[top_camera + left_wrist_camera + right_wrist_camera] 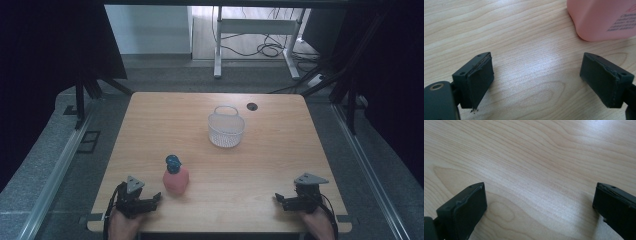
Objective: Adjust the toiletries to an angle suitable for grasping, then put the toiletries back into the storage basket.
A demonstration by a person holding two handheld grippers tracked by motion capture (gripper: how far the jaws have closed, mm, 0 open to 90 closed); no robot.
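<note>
A pink bottle with a blue cap stands upright on the wooden table, front left of centre. My left gripper rests near the front left edge, just left of the bottle, open with bare wood between its jaws. In the left gripper view the bottle's pink base sits ahead and to the right of the open left gripper, apart from both pads. My right gripper lies near the front right edge, open and empty. The right gripper view has bare wood between the wide-apart jaws of the right gripper.
A white mesh basket with a handle stands at the table's middle back, empty as far as I can see. A dark cable hole sits behind it. Black curtains and stand legs flank the table on both sides.
</note>
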